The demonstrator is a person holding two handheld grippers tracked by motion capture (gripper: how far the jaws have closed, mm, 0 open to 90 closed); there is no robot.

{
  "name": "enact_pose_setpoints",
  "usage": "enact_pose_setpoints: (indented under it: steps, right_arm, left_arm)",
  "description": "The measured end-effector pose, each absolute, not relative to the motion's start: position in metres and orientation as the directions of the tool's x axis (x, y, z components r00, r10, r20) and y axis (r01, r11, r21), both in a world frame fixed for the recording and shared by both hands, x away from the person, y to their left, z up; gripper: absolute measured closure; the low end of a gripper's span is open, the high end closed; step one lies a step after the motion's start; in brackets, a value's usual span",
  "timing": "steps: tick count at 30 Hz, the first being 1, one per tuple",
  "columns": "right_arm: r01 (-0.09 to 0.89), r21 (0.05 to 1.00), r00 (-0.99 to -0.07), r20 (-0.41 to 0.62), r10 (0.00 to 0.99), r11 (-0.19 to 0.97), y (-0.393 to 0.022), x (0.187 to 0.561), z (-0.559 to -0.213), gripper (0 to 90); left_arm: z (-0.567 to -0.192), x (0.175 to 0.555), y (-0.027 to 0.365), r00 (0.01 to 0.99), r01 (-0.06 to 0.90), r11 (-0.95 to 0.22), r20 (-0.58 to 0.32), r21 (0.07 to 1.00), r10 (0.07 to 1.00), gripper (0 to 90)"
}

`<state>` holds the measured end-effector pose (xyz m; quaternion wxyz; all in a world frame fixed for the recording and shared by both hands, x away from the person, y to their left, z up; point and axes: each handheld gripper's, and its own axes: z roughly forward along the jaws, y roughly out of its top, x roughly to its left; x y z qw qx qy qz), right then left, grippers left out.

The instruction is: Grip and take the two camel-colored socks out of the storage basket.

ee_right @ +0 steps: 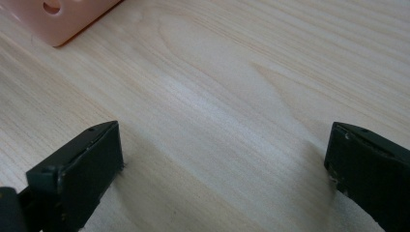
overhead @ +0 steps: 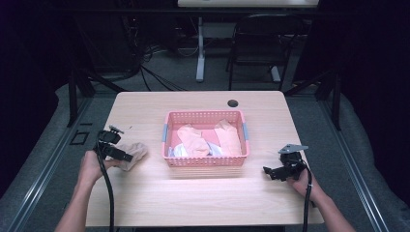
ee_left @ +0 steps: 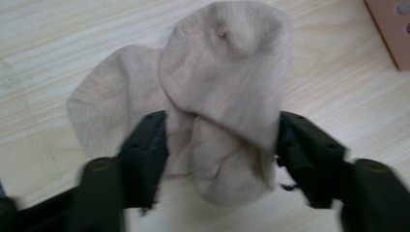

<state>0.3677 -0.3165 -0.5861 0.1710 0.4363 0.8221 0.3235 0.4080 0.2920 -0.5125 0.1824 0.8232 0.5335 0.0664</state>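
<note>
The beige sock (ee_left: 212, 96) lies on the light wooden table (overhead: 203, 198), to the left of the pink basket (overhead: 205, 162) and well clear of it. In the left gripper view it is crumpled and folded over itself, one rounded end lying across the other, and it sits between the two black jaws of the left gripper (ee_left: 220, 150). Those jaws stand moderately apart, one on each side of the bunched lower part of the sock and touching or nearly touching the fabric; whether they actually press it cannot be told. In the high view the person's left hand (overhead: 92, 166) holds this gripper at the table's left edge, with the sock just beyond it.

The pink basket stands at the middle of the table. It is a perforated plastic one with grey handles on its short sides, and it holds several pieces of cloth (overhead: 203, 140), peach, pink and pale blue-white.

The right gripper (ee_right: 222, 159) is held by the right hand (overhead: 302, 181) near the table's right front, apart from the basket. Its jaws are spread wide with bare wood between them. A corner of the basket shows at the upper left of the right gripper view.
</note>
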Motion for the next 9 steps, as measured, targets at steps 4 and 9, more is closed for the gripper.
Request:
enact_pose_setpoints:
  steps: [4, 9]
  right_arm:
    - [0.609, 0.683, -0.559, 0.008, 0.829, 0.404, -0.316, 0.368, -0.586, 0.0]
    - [0.606, 0.682, -0.562, 0.002, 0.827, 0.410, -0.317, 0.368, -0.586, 0.0]
  left_arm:
    - [-0.503, 0.398, 0.295, 0.418, 0.845, -0.354, -0.080, 0.401, 0.905, 15.2]
    - [-0.504, 0.389, 0.295, 0.414, 0.838, -0.350, -0.072, 0.419, 0.907, 9.6]
